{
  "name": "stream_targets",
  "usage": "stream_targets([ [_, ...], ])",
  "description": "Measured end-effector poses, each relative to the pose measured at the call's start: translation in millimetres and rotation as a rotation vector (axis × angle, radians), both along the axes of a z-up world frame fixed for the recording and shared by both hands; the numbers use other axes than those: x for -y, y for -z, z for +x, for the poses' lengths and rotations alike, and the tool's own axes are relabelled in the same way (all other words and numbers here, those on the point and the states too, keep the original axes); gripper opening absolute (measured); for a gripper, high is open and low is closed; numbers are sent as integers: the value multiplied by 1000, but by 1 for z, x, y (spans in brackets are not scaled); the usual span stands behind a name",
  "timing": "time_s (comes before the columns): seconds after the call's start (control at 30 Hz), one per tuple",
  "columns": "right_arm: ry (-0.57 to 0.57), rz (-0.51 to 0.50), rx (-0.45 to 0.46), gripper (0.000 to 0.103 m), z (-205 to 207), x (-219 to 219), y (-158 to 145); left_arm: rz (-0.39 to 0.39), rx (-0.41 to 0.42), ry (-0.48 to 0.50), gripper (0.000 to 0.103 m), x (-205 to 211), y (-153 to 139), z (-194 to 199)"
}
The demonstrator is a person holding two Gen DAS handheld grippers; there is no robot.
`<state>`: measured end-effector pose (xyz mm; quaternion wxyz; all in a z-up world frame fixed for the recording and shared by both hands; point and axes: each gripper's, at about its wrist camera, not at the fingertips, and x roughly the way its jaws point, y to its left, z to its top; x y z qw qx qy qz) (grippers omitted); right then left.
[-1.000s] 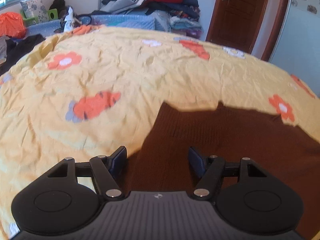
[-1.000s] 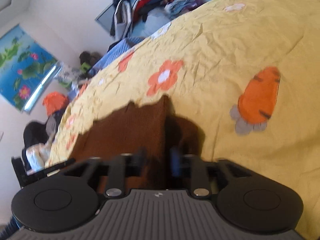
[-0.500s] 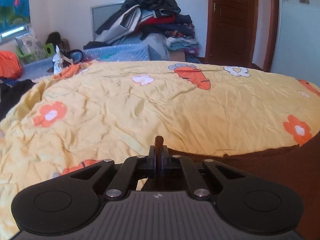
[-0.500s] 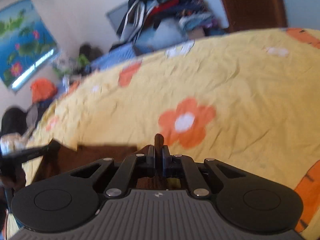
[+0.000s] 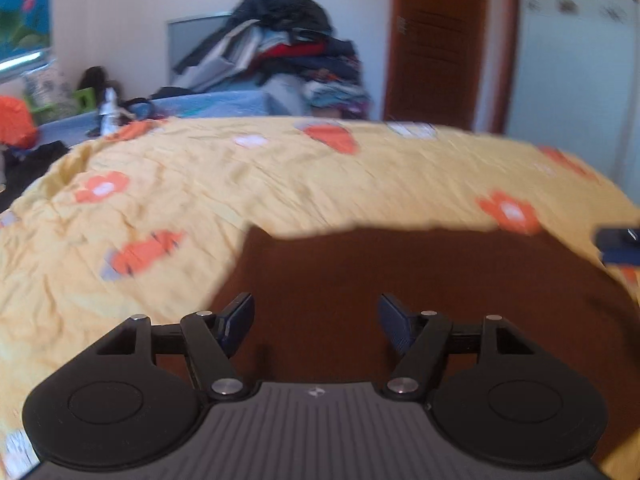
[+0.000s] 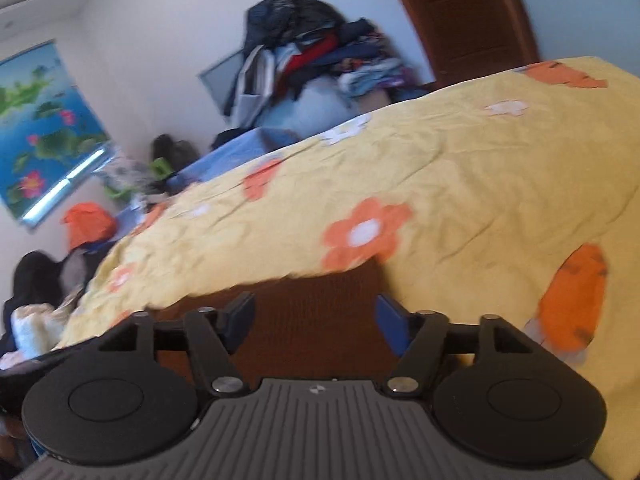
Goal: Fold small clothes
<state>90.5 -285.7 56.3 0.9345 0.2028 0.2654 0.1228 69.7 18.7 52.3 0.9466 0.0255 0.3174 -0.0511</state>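
Observation:
A brown knitted garment (image 5: 420, 280) lies flat on the yellow flowered bedspread (image 5: 280, 184). My left gripper (image 5: 316, 316) is open and empty, just above the garment's near left part. The other gripper's fingertip (image 5: 618, 244) shows at the right edge of the left wrist view. In the right wrist view the brown garment (image 6: 316, 312) lies under my right gripper (image 6: 316, 316), which is open and empty over the garment's right end. The yellow bedspread (image 6: 460, 184) spreads beyond it.
A heap of clothes (image 5: 280, 48) is piled by the far wall, next to a brown door (image 5: 440, 40). A blue bin (image 5: 208, 106) and an orange bag (image 5: 14, 124) stand beyond the bed's far left edge.
Both grippers were shut on folds of the brown garment half a second ago; both have opened and let go. The garment now lies flat with a straight far edge.

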Motion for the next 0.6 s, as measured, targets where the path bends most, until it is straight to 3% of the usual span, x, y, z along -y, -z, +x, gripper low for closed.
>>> stream_targets([
  [0.07, -53, -73, -14, 75, -9, -24, 11, 91, -40, 44, 69, 15, 22, -8],
  [0.13, -67, -217, -72, 74, -10, -45, 31, 125, 43, 72, 70, 10, 33, -19],
  [0.23, -143, -453, 64, 74, -31, -57, 52, 189, 98, 120, 70, -1, 38, -24],
  [0.37, -144, -485, 68, 77, -34, -59, 48, 182, 77, 86, 70, -3, 26, -27],
  [0.4, -133, -488, 58, 77, -35, -61, 44, 164, 80, 67, 68, -4, 19, -35],
  [0.47, -67, -443, 7, 88, -47, -58, 27, 64, 119, 46, 68, -16, 4, -66],
  [0.57, -37, -232, 36, 103, -97, -38, 6, -159, 122, -29, 69, -46, -7, -121],
  [0.6, -28, -162, 48, 103, -117, -29, 3, -225, 102, -70, 69, -55, -5, -135],
])
